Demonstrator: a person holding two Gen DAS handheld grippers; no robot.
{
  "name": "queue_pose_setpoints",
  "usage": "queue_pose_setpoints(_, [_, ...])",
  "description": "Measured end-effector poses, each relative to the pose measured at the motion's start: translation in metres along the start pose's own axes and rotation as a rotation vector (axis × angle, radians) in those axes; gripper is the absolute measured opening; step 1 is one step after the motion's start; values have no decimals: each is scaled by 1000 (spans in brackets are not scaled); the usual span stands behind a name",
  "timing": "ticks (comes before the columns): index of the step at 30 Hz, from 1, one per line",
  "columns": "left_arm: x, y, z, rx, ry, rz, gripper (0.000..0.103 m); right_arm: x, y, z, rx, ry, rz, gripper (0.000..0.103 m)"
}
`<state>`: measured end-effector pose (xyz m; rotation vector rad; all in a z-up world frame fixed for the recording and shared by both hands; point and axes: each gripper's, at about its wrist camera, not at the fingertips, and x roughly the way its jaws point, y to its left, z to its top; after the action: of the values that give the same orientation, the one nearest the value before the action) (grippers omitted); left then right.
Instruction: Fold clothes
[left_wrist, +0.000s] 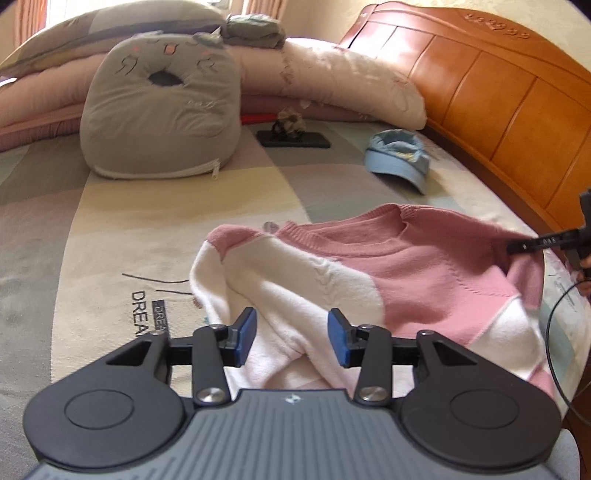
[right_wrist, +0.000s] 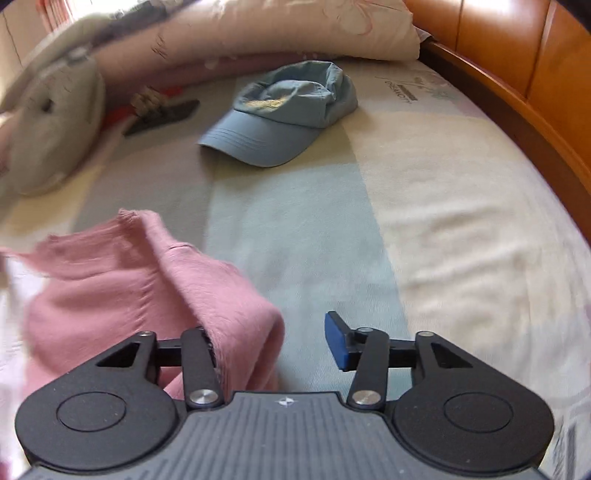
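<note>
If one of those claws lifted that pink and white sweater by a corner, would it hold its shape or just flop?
Probably flop: the sweater already lies in soft rumpled folds on the bed. Its fuzzy knit looks grippy rather than slippery, so it likely would not slide out of the pads. It seems light, though a lifted corner would drag the rest along.

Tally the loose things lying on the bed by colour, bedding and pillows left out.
Pink and white: 1, the knitted sweater
Light blue: 1, the fabric baseball cap
Black: 1, the flat rectangular slab
Brownish: 1, a small fuzzy clump on that slab
Total: 4
</note>
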<state>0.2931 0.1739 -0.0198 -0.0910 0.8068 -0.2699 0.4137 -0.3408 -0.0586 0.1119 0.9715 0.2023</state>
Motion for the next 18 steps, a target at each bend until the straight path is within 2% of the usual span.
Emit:
queue_pose_setpoints(2, [-7,-6,-3,9,-7,-9,46,-19,-2,-18,25,-25,40,71])
queue_pose_setpoints(5, [-14,-14,-8,13,-9,-23,47,-37,-4,-42,51,-70,59,82])
queue_pose_setpoints(9, [-21,-24,-16,10,-2,-41,48,-56,-16,-66,133,-122,77,83])
queue_pose_setpoints(15, [-22,-40,-24,25,19,-62,51,-61,-21,-92,197,-115,164,83])
queue_pose_setpoints(18, [-18,-50,-27,53,33,-60,51,-57,-7,-97,93,-150,48,82])
